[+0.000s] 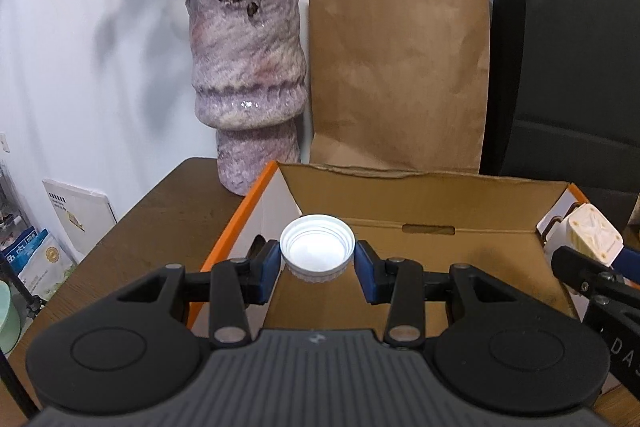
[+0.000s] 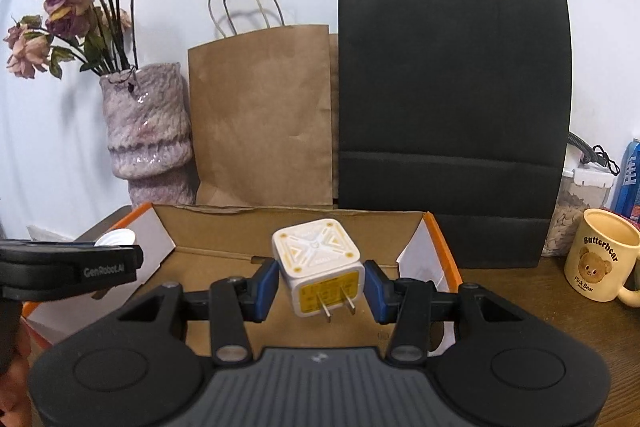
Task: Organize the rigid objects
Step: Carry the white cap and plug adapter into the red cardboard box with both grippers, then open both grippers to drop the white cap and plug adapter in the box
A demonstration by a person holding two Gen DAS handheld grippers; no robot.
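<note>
The left gripper [image 1: 317, 259] is clamped on a white ribbed plastic screw cap [image 1: 317, 247], open side up, held just above the near left part of an open brown cardboard box with orange edges [image 1: 424, 187]. The right gripper [image 2: 320, 285] pinches a white cube-shaped plug adapter with a yellow label [image 2: 318, 267], its two metal prongs pointing back toward the camera, over the middle of the same box.

Both pieces look ready to go down into the box. To do it well, each should be lowered close to the cardboard floor before the pads part — the cap is light and round, so a drop from height would likely send it rolling or flipping. Setting the cap at the left end and the adapter further right keeps the two tools apart; in the right wrist view the left tool already sits close on the left.

Behind the box stand a mottled purple ceramic vase of dried roses [image 1: 246, 83], a brown paper bag [image 1: 398, 67] and a black paper bag [image 2: 452, 115] — tall, easily nudged. A cream bear-printed mug [image 2: 600, 261] sits on the wooden table [image 1: 160, 211] to the right, clear of the path.
</note>
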